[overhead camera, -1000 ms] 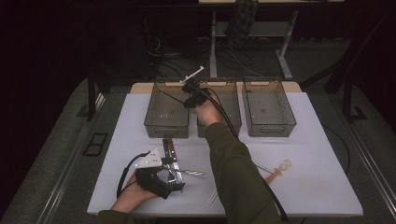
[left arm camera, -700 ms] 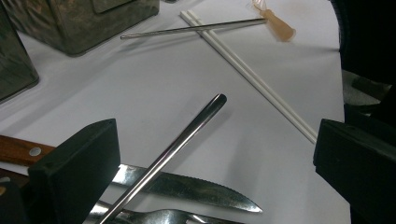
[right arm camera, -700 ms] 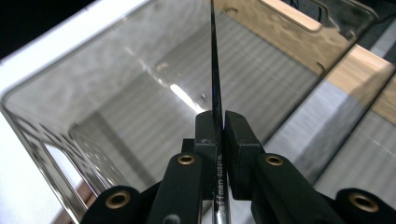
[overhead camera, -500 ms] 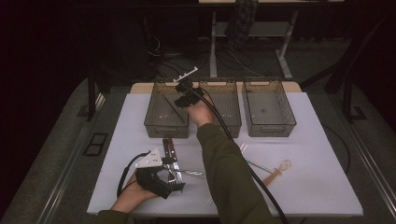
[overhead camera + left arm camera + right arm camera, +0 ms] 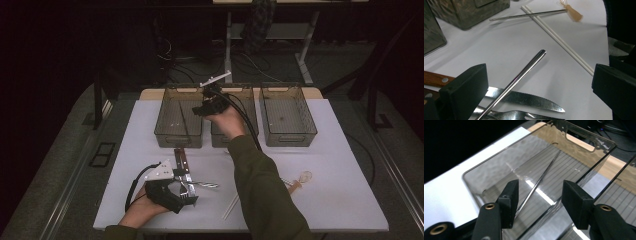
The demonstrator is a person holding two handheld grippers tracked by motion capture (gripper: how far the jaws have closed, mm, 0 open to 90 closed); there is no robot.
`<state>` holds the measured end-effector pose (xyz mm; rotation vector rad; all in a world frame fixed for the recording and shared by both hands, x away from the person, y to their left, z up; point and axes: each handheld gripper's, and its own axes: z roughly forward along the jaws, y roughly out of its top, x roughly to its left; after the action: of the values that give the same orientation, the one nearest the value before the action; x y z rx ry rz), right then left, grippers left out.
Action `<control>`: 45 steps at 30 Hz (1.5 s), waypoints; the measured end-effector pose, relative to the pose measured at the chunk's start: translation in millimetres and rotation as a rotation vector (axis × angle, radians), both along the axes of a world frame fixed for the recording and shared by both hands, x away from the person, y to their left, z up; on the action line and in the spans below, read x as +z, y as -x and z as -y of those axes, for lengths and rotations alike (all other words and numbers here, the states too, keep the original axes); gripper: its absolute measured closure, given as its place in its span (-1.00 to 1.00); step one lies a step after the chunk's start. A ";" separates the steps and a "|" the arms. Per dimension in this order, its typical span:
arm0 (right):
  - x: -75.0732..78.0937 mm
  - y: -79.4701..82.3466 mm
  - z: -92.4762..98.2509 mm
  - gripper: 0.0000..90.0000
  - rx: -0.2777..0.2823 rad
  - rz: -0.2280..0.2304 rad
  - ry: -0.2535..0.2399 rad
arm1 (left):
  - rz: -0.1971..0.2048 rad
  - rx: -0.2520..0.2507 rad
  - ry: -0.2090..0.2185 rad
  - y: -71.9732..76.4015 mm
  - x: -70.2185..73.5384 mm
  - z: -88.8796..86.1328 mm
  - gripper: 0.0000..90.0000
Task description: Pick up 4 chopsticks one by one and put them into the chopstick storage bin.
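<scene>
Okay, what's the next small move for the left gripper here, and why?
Probably close the left gripper on the metal chopstick: it lies between the open jaws, over the steak knife, while the right gripper stands open above the left bin, where another chopstick already rests.

White table [image 5: 345, 200]. Smoky grey see-through bins [image 5: 288, 116], floors ruled with fine dark lines. Silver metal chopstick [image 5: 537, 183] in the left bin [image 5: 170, 120], another silver one [image 5: 516, 81] on the table. White chopsticks [image 5: 560, 40]. Knife [image 5: 524, 98] with steel serrated blade and brown wooden handle with pale rivets. Black jaws on the left gripper [image 5: 539, 87] and right gripper [image 5: 539, 202]. Olive-green sleeve [image 5: 265, 195].
</scene>
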<state>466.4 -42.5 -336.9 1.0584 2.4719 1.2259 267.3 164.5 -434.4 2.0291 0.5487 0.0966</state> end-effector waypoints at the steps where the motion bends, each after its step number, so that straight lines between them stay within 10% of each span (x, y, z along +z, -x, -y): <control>1: -0.4 3.6 4.6 0.03 0.011 0.001 -0.010 | 0.000 -0.002 -0.003 -0.1 0.0 -0.1 -1.00; 18: -2.4 44.6 63.8 -0.10 0.112 0.058 -0.073 | 0.001 0.007 -0.006 0.0 -0.7 -0.5 -1.00; 45: -24.2 111.1 177.5 -0.15 0.125 0.101 -0.131 | -0.008 0.033 -0.014 -4.5 -5.3 0.6 -1.00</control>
<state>355.3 -220.0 -361.1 0.8588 2.4408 1.4584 271.8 164.0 -439.7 2.0354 0.5880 0.1122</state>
